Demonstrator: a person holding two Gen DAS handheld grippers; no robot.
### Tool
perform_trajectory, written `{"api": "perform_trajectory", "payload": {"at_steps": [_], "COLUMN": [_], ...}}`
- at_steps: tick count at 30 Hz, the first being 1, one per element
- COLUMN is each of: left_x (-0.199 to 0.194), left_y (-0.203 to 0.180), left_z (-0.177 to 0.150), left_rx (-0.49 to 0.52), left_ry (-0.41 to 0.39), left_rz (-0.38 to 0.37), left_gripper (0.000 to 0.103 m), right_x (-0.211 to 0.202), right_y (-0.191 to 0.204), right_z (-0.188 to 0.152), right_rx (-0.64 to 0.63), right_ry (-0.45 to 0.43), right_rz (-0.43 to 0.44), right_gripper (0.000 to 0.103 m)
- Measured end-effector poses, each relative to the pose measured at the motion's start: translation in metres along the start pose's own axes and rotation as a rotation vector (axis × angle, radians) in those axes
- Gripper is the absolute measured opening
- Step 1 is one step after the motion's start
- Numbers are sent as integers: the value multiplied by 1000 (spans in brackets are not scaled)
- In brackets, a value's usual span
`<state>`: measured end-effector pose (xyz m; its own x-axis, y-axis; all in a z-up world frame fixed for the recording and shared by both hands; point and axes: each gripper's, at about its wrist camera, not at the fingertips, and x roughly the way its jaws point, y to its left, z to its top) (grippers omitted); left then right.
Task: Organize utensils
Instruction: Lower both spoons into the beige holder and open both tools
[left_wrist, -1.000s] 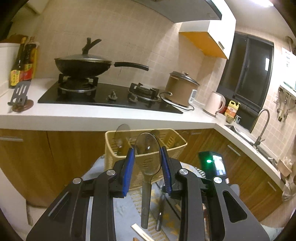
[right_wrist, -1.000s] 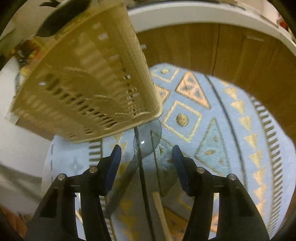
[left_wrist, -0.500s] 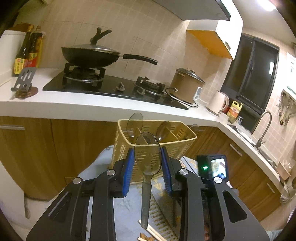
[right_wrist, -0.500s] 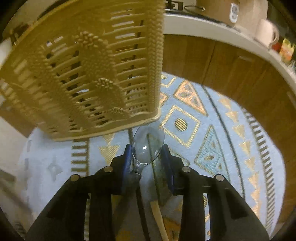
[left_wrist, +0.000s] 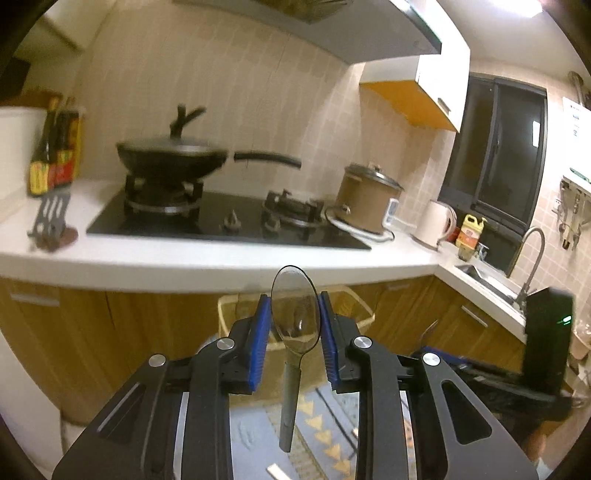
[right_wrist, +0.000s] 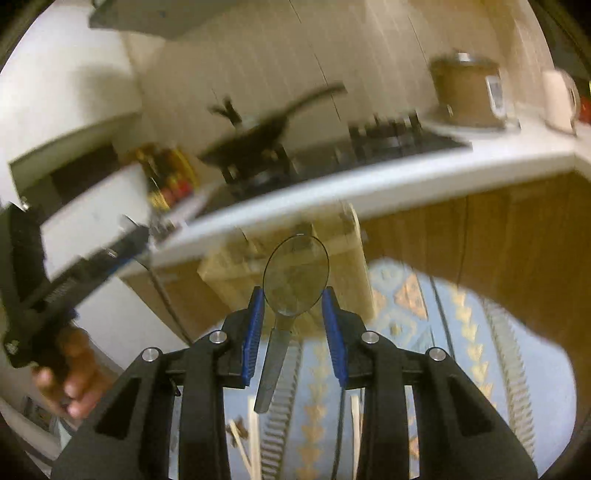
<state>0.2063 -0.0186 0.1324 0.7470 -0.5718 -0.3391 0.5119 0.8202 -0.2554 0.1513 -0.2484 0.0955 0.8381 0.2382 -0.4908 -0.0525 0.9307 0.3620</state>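
**Two spoons gripped, both raised in front of the basket**

Left hand-held gripper (left_wrist: 294, 320): narrow, blue pads (left_wrist: 258, 343) pressed on either side of the bowl of a clear spoon (left_wrist: 294, 314). Bowl upright between the tips, grey handle hanging down below the jaws. Jaws have just been closing a little, with the spoon between them.

Right hand-held gripper (right_wrist: 293, 293): narrow too, pads touching the lower sides of a second clear spoon (right_wrist: 295, 267); bowl stands above the tips, flat handle trails down and slightly left. Jaws have been closing on it within the last second.

Beige slotted utensil basket (left_wrist: 354, 306): on the floor against the wooden cabinet fronts, directly behind the left spoon; in the right wrist view it sits behind the right spoon (right_wrist: 347, 266), blurred.

Floor: blue rug with gold triangles (right_wrist: 461, 350). Pale chopsticks (right_wrist: 253, 435) lie on it below the right gripper; a pale stick end (left_wrist: 276, 470) shows below the left one.

Desk (left_wrist: 184, 258) above: black hob, lidded wok (left_wrist: 171, 158), brown rice cooker (left_wrist: 369, 201), white kettle (left_wrist: 436, 223), sauce bottles (left_wrist: 55, 147).

A hand (right_wrist: 70, 380) grips the left tool's handle at the left edge of the right wrist view. Right view heavily motion-blurred.
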Motion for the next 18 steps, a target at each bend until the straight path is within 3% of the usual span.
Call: {"api": "perform_trajectory", "payload": {"at_steps": [10, 13, 18], "left_x": [13, 28, 52], "left_y": [-7, -10, -8], "left_z": [55, 64, 58], "left_rx": [-7, -4, -7], "left_ry": [-85, -100, -103], "left_rz": [23, 32, 55], "left_gripper": [15, 8, 8], "right_x": [-7, 0, 30], "right_y": [11, 16, 21], "right_z": [91, 105, 108], "right_rx": [-23, -50, -113], "right_ry": [-204, -243, -247], "right_rz": [22, -21, -97], "right_gripper": [29, 29, 29]}}
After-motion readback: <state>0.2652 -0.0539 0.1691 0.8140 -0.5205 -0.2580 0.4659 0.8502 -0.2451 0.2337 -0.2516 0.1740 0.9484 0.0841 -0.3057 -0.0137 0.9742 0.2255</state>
